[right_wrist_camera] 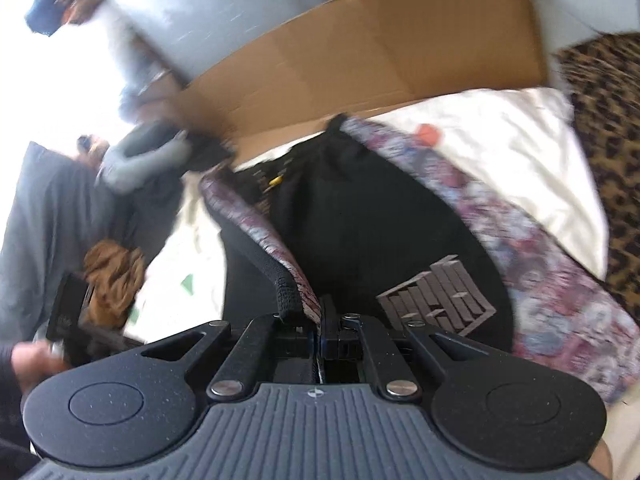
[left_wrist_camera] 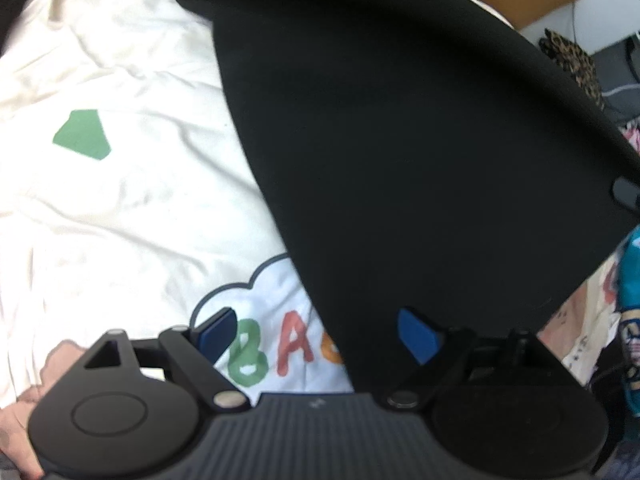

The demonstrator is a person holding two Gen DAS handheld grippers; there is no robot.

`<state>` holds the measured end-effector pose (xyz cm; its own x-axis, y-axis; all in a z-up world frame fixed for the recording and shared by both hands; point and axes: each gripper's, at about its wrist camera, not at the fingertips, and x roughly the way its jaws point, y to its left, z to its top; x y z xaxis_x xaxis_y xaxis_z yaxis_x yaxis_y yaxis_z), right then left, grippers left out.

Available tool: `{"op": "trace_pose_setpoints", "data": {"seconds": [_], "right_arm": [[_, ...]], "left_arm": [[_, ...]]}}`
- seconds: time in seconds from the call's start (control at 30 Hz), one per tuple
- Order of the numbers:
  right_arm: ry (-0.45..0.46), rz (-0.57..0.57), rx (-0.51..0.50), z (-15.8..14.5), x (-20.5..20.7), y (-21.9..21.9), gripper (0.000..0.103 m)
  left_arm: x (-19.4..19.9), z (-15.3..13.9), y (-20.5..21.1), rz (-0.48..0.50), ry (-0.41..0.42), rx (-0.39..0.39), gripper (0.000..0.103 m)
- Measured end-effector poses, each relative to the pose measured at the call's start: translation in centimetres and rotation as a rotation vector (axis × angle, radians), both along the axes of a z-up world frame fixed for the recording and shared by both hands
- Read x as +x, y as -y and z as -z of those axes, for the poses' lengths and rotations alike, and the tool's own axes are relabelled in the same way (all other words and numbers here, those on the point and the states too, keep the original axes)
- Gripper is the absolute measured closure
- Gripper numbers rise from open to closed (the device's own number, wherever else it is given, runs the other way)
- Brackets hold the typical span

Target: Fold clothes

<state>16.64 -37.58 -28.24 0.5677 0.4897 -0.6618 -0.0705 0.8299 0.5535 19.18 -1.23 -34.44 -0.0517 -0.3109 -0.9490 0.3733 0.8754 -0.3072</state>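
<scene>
A black garment (left_wrist_camera: 400, 140) hangs and spreads over a white printed sheet (left_wrist_camera: 120, 208). My left gripper (left_wrist_camera: 316, 334) points down at it with its blue pads (left_wrist_camera: 216, 332) wide apart. The garment's slanted edge runs between them and neither pad presses on cloth. In the right wrist view my right gripper (right_wrist_camera: 320, 332) is shut on the garment's edge, where a black hem (right_wrist_camera: 286, 296) meets a floral-patterned layer (right_wrist_camera: 540, 264). The black cloth (right_wrist_camera: 360, 220) carries a grey block print (right_wrist_camera: 440, 296) and stretches away from the jaws.
A cardboard box (right_wrist_camera: 380, 52) stands behind the bed, with leopard-print fabric (right_wrist_camera: 608, 128) at the right. A brown cloth (right_wrist_camera: 114, 276) and grey clothing (right_wrist_camera: 48, 216) lie at the left. A hand (right_wrist_camera: 28, 360) shows low at the left. The sheet bears coloured letters (left_wrist_camera: 276, 348).
</scene>
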Motion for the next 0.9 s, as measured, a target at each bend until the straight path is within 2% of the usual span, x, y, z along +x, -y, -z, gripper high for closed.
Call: {"op": "trace_pose_setpoints", "data": {"seconds": [0.1,0.3,0.43,0.7,0.9], "right_arm": [[-0.014,0.075,0.0,1.2,-0.4,2.3,0.102],[-0.04,0.15,0.002,2.9,-1.7,4.9,0.102],[-0.061,0.191,0.002,3.9,-2.4,5.9,0.102],[-0.107,0.295,-0.022,6.1,-3.6,8.6,0.102],[-0.138,0.352,-0.049,8.0,-4.2,10.1,0.102]], "left_arm": [[-0.5,0.4,0.7,0.006,-0.012,-0.019,0.014],[-2.1,1.2,2.3,0.053,-0.038,-0.042,0.014],[-2.9,1.6,2.7,0.046,-0.077,-0.07,0.014],[-6.1,3.0,3.7,0.093,-0.182,-0.117,0.014],[-8.1,3.3,4.7,0.121,-0.183,-0.151,0.014]]}}
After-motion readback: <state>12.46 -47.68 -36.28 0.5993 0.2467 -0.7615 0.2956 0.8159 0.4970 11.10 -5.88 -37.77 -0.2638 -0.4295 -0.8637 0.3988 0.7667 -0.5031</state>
